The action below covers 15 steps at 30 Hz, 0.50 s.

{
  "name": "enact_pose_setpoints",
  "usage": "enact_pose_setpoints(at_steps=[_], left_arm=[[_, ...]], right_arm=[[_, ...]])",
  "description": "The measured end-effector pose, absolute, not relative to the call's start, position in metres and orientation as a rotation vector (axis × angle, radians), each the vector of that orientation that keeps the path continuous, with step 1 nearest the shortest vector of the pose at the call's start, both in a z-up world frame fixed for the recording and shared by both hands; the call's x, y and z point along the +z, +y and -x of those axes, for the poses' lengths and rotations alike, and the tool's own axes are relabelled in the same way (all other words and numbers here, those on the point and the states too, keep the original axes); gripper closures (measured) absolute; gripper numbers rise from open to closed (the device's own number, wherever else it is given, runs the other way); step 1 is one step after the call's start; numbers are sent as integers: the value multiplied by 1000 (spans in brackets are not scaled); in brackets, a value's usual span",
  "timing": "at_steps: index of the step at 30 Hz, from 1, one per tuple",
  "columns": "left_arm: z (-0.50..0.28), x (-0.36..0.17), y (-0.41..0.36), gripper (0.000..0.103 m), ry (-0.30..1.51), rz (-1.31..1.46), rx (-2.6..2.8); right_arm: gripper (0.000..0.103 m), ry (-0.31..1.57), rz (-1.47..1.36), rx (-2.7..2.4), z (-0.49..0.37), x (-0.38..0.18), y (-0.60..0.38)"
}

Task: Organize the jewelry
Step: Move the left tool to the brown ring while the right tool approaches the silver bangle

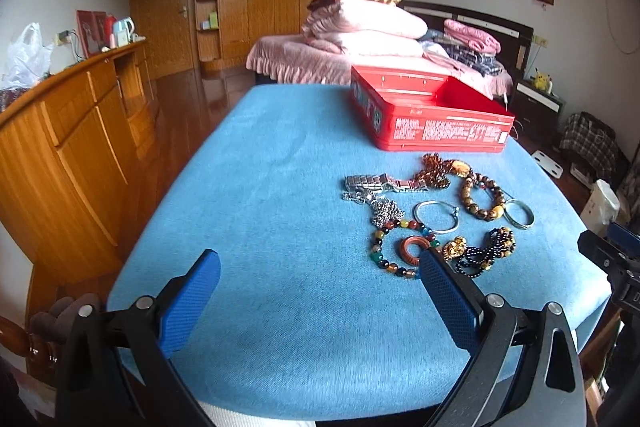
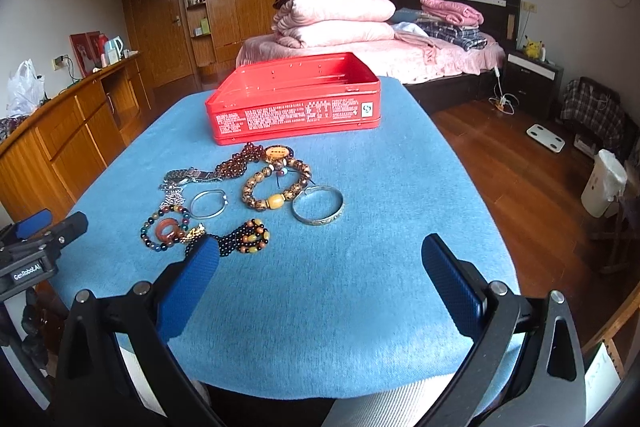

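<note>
While heaped, beaded bracelets (image 2: 276,183), silver bangles (image 2: 318,206), red tin (image 2: 294,107)

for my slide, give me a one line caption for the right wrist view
Open right hand-held gripper hovers over a blue cloth with bracelets before an open red tin.

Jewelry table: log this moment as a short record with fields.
surface: blue cloth
container: red tin, open, at the far end of the cloth
jewelry: all loose on the cloth, none in the tin
nearest tin: brown bead bracelet
plain pieces: silver bangle, thin silver hoop, watch
left tool: open, holding nothing
right tool: open, holding nothing
</note>
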<state>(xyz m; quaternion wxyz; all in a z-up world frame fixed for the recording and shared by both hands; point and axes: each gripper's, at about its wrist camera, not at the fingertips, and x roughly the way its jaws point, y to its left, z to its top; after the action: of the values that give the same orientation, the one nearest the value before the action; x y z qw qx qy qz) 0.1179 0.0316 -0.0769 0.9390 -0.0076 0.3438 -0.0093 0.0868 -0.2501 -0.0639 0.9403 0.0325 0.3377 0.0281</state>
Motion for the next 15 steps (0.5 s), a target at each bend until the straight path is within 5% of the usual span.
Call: enact_pose_setpoints(at_steps=[15], left_arm=[[-197, -106, 37, 6, 845, 62, -45]], right_arm=[[5, 827, -54, 94, -160, -91, -251]])
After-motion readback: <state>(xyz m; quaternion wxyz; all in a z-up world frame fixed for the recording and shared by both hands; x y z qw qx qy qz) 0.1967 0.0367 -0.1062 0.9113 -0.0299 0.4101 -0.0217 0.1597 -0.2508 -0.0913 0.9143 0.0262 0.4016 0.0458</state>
